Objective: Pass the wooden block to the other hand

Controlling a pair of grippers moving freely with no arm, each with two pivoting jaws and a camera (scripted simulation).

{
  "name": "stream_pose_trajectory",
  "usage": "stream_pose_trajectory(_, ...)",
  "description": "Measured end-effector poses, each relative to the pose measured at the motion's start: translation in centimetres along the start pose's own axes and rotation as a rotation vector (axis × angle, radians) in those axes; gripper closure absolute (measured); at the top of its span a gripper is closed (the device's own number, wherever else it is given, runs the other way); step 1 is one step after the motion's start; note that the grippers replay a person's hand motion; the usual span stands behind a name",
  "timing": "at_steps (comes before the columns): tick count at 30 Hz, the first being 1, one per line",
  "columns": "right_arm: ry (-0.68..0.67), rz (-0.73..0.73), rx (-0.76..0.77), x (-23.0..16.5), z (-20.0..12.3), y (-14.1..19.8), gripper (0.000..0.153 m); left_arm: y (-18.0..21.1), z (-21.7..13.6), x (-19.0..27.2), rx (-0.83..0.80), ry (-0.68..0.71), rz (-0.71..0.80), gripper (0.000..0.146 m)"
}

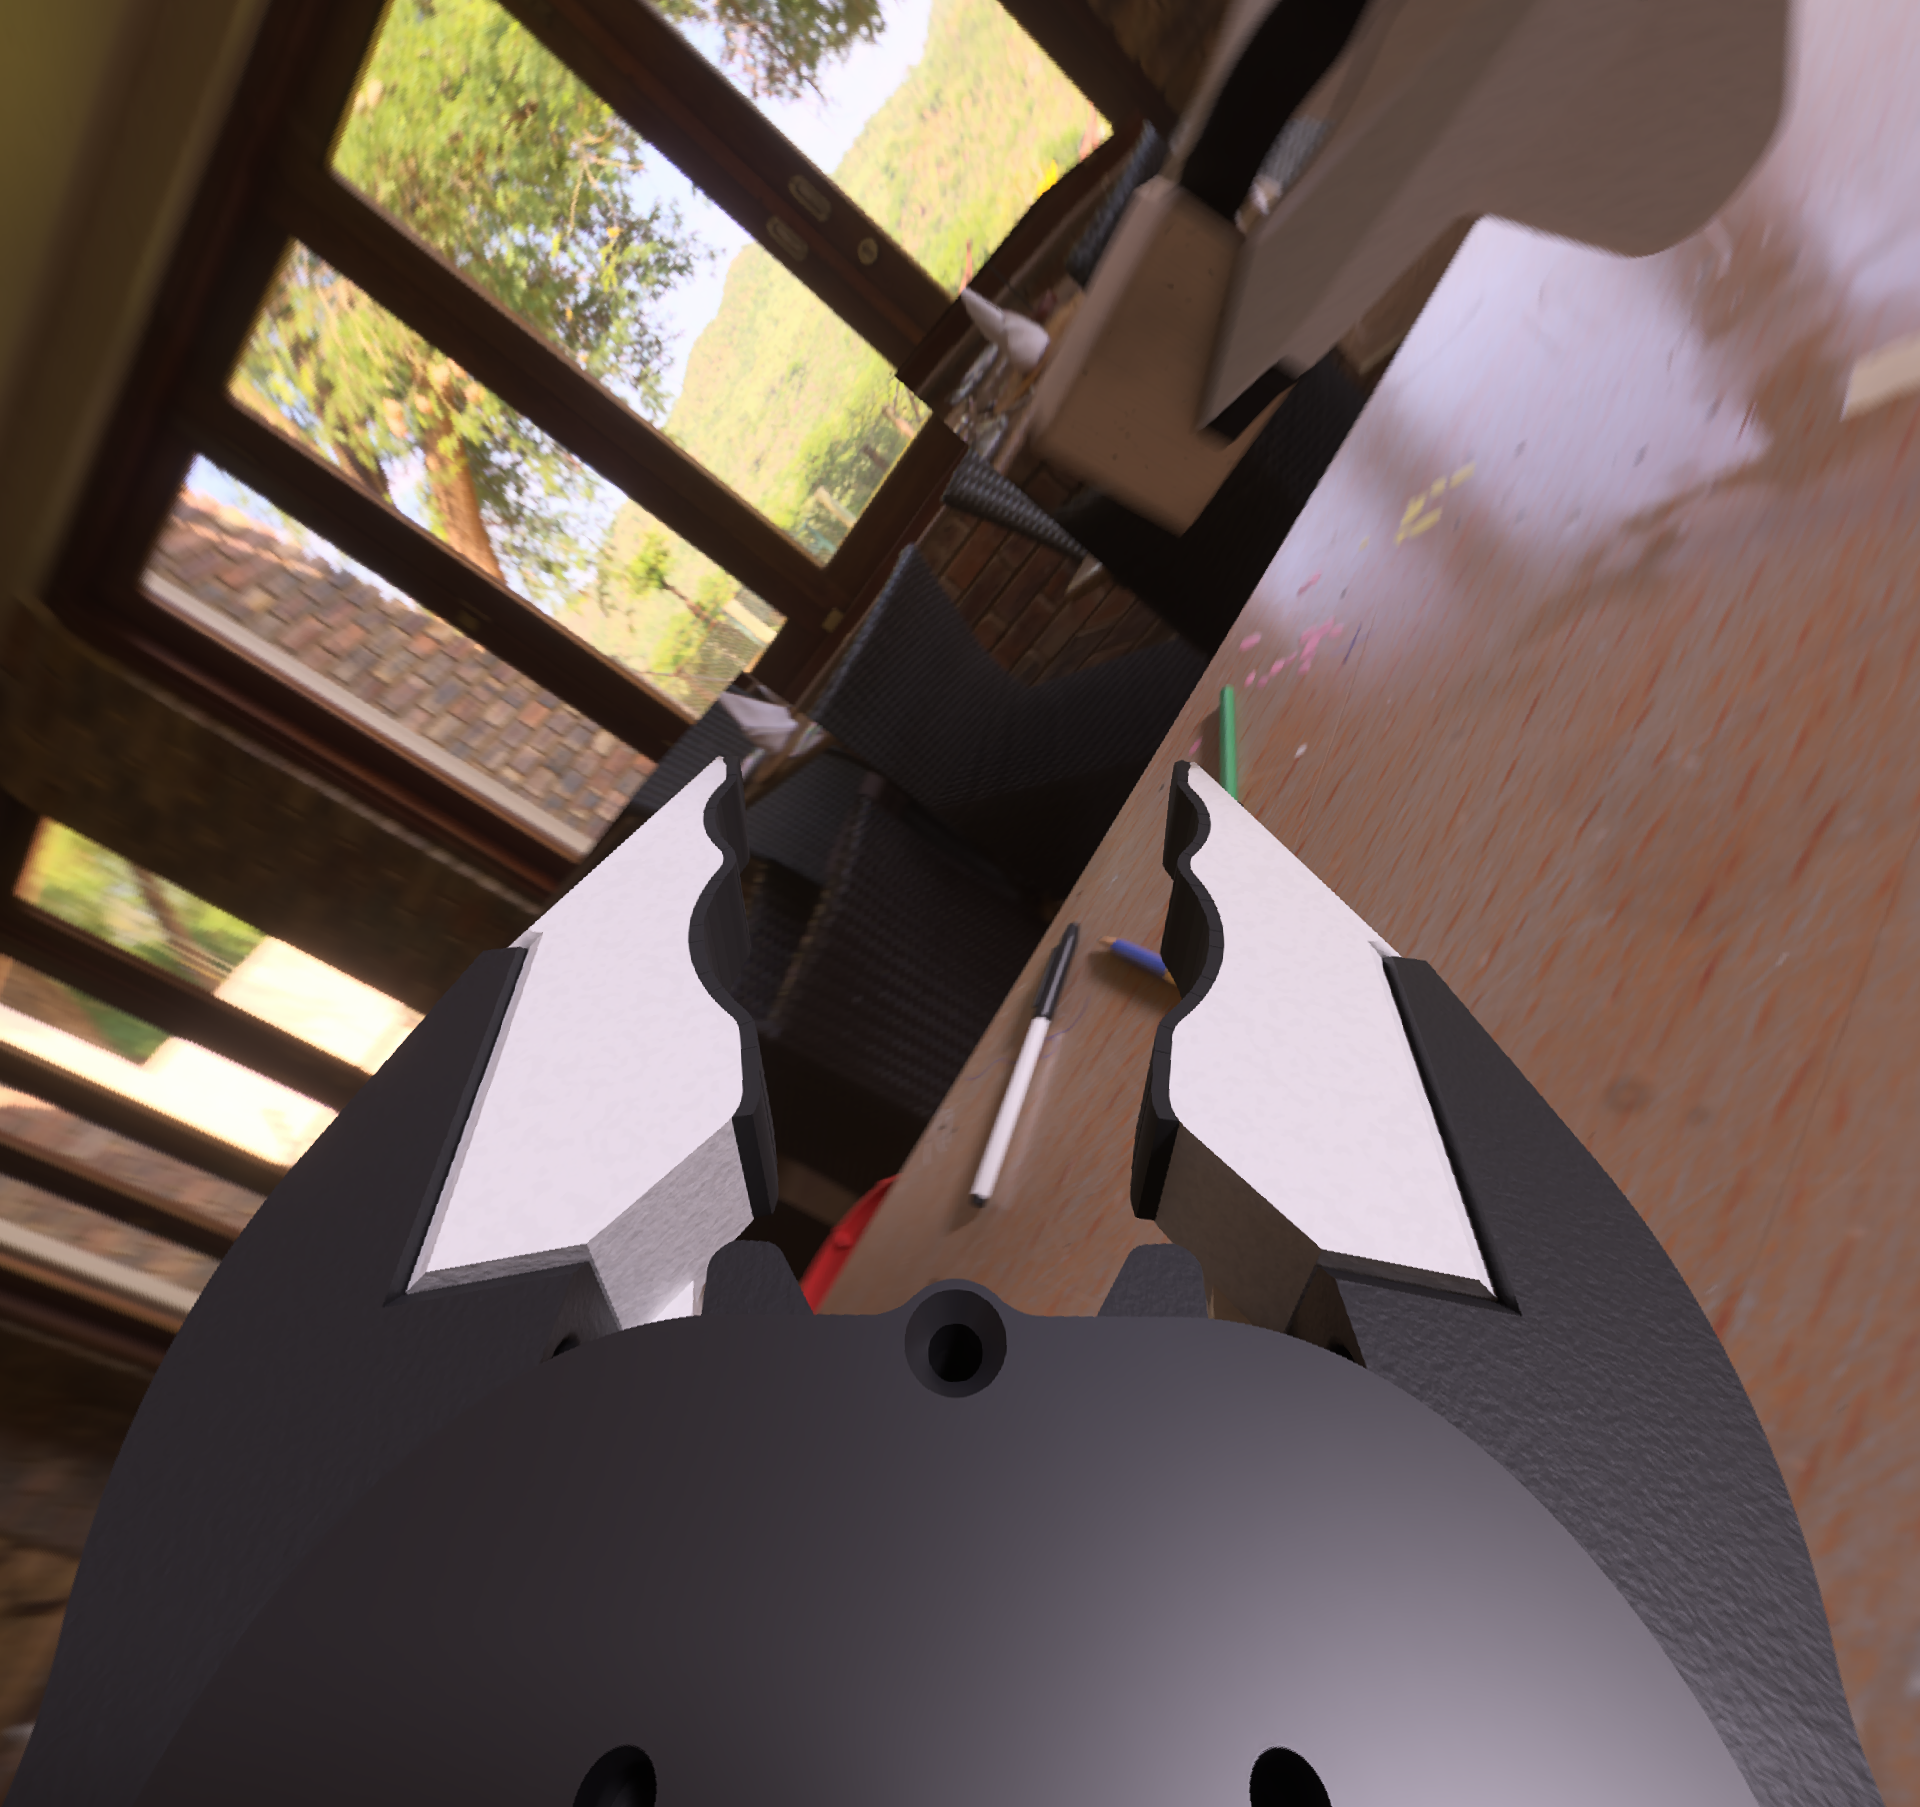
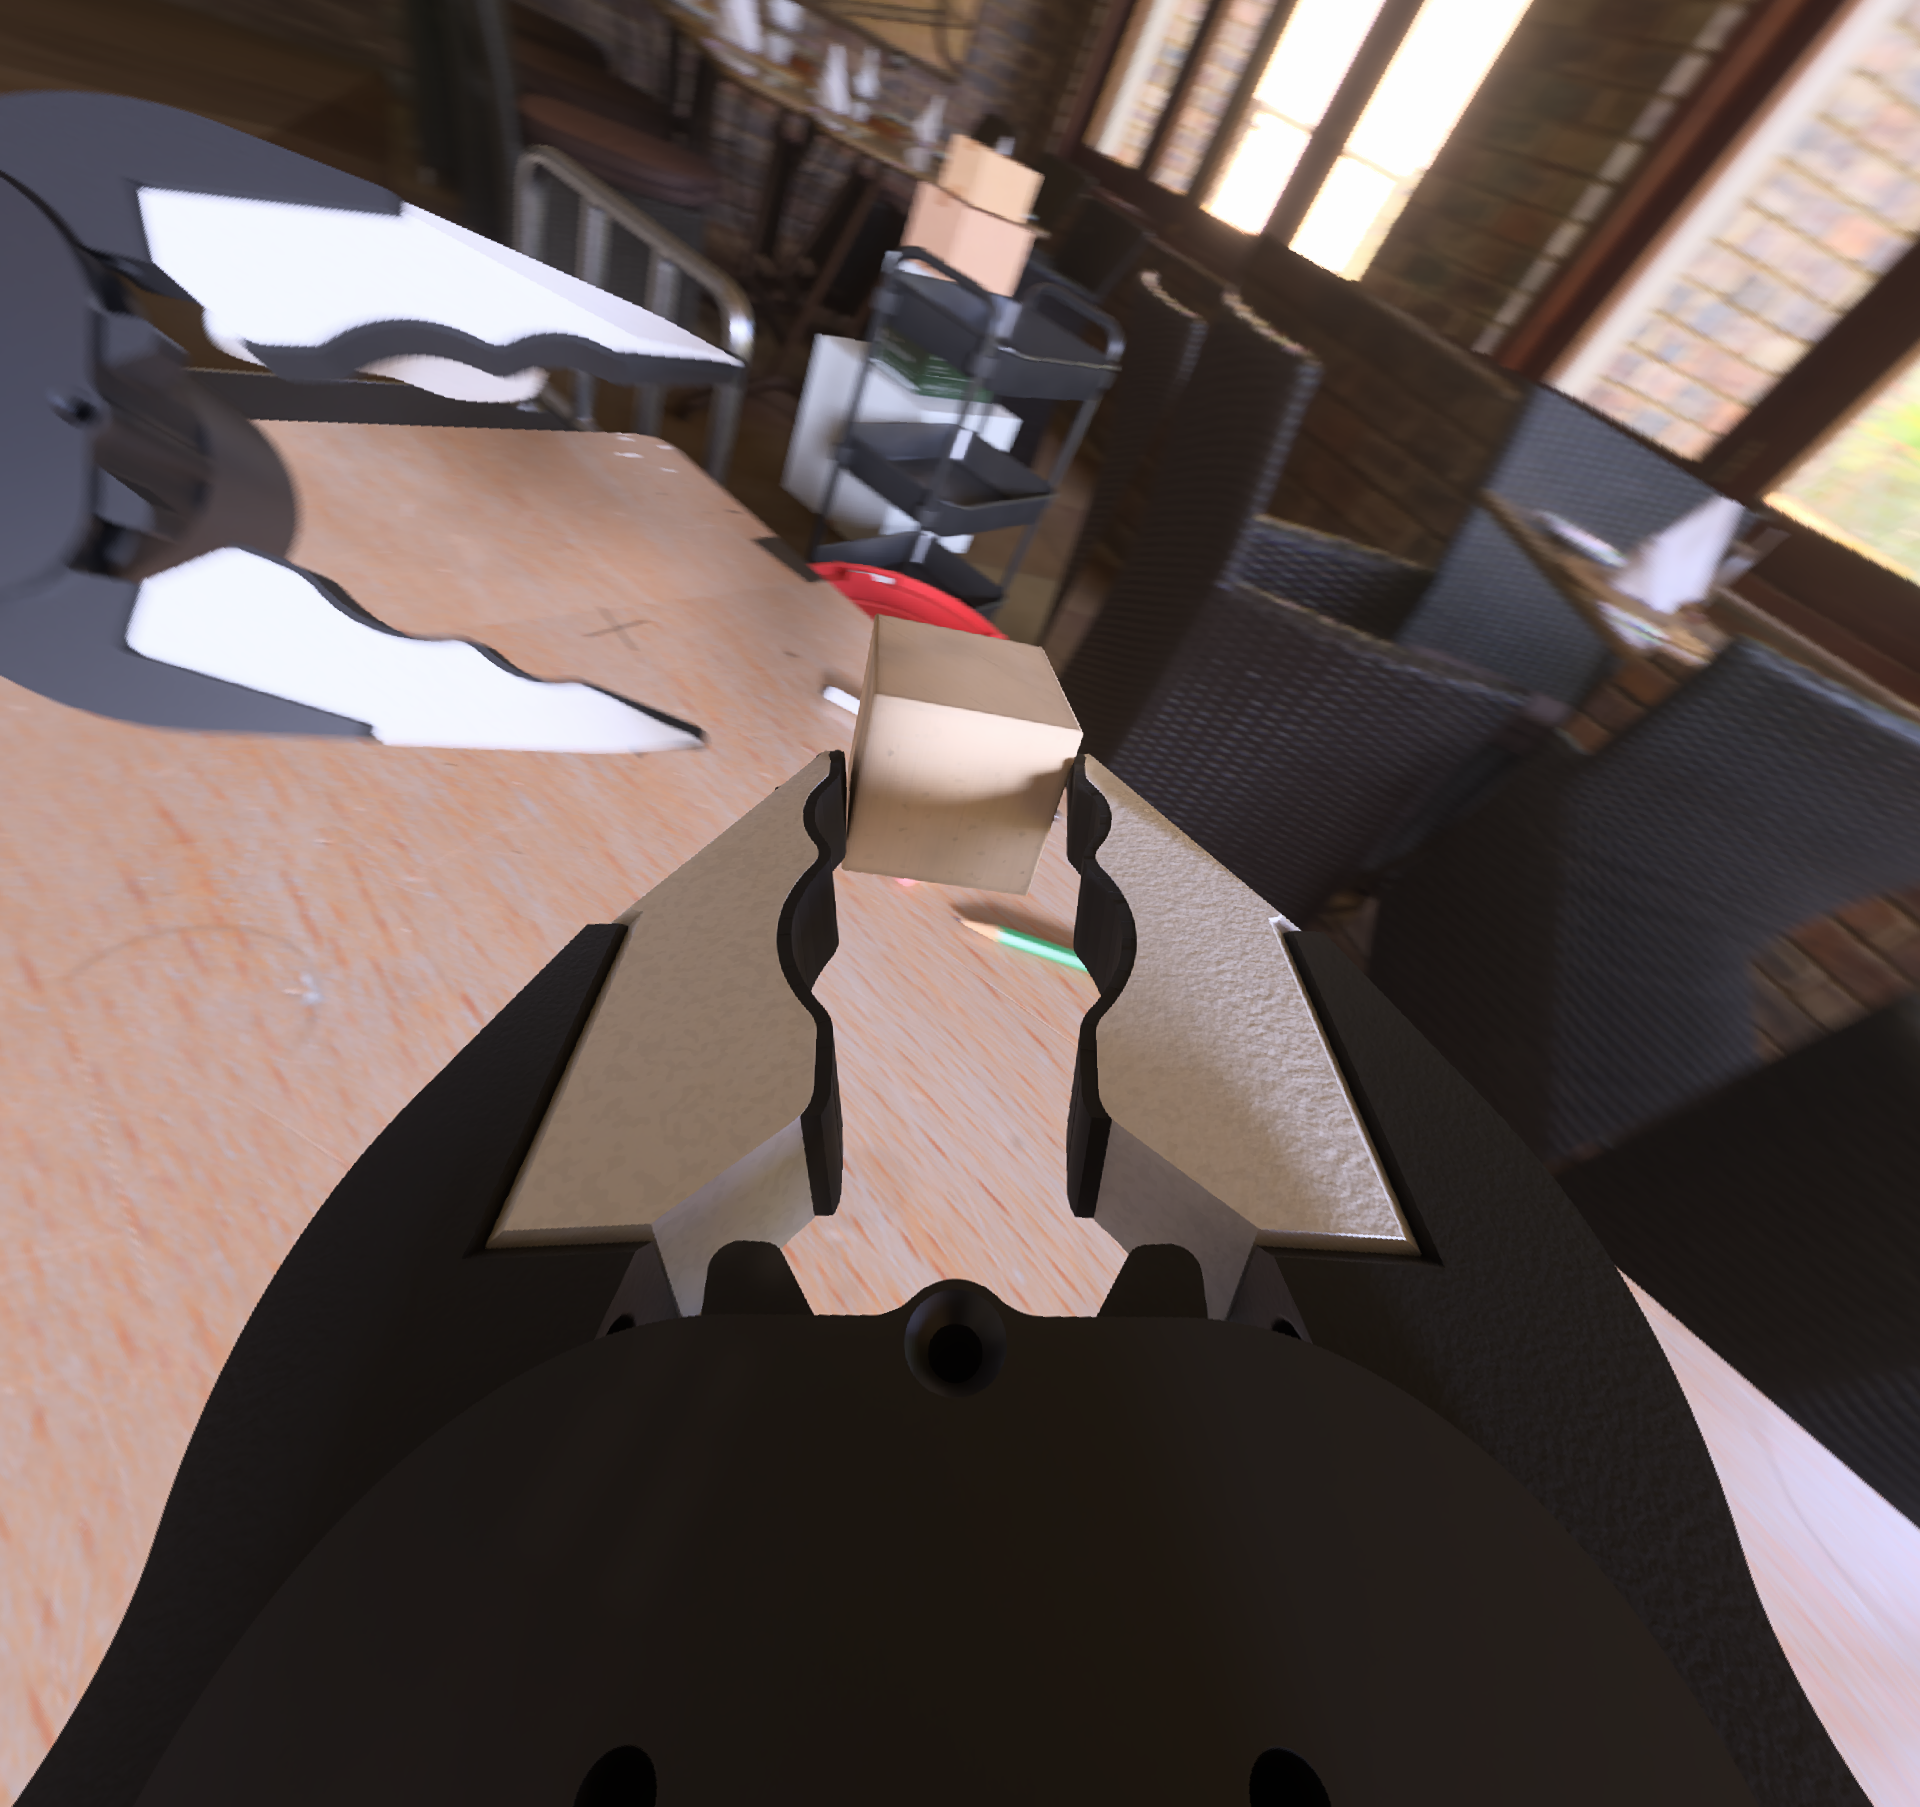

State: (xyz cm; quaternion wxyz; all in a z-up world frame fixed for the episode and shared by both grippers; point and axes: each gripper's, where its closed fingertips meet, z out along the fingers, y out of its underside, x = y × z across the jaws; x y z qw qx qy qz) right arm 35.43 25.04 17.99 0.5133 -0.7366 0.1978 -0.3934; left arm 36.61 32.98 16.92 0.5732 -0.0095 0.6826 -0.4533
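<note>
The wooden block [image 2: 961,770], a pale tan cube, is pinched between the tips of my right gripper [image 2: 956,783] and held above the wooden table [image 2: 312,978]. My left gripper [image 2: 717,547] shows at the left of the right wrist view. It is open and empty, its fingers pointing toward the block, with a gap between them and it. In the left wrist view my left gripper [image 1: 956,791] is open with nothing between its fingers. The right gripper [image 1: 1455,147] is a blurred white shape at the top right there. I cannot make out the block in that view.
A pen [image 1: 1023,1071], a blue pencil [image 1: 1138,957] and a green pencil [image 2: 1029,942] lie on the table [image 1: 1558,874] near its edge. A red object [image 2: 904,594], a black trolley [image 2: 977,427] and dark wicker chairs [image 2: 1299,718] stand beyond the edge.
</note>
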Motion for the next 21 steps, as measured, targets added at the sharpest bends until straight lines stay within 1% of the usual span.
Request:
stream_pose_trajectory(4, 0.182, 0.025, -0.031, 4.4, -5.0, 1.5, 0.11, -0.2, -0.3, -1.5, 0.055, 0.005, -0.248, 0.062)
stream_pose_trajectory(7, 0.328, 0.033, -0.099, 7.8, -9.7, 3.3, 0.11, 0.0, -0.5, -2.5, 0.082, 0.003, -0.391, 0.061)
stream_pose_trajectory(11, 0.517, 0.056, -0.241, 11.8, -16.6, 6.4, 0.11, 0.4, -0.7, -3.5, 0.1, -0.006, -0.491, 0.06)
stream_pose_trajectory(14, 0.638, 0.081, -0.395, 14.1, -21.4, 9.5, 0.11, 0.6, -0.8, -3.8, 0.106, -0.005, -0.54, 0.063)
stream_pose_trajectory(15, 0.664, 0.094, -0.452, 14.6, -22.7, 10.7, 0.11, 0.6, -0.8, -3.8, 0.106, -0.005, -0.55, 0.065)
stream_pose_trajectory(17, 0.671, 0.141, -0.562, 15.1, -24.7, 13.0, 0.11, 0.8, -0.7, -3.8, 0.1, -0.008, -0.549, 0.07)
stream_pose_trajectory(21, 0.64, 0.212, -0.768, 15.3, -27.0, 17.2, 0.11, 0.9, -0.7, -3.7, 0.09, -0.007, -0.543, 0.079)
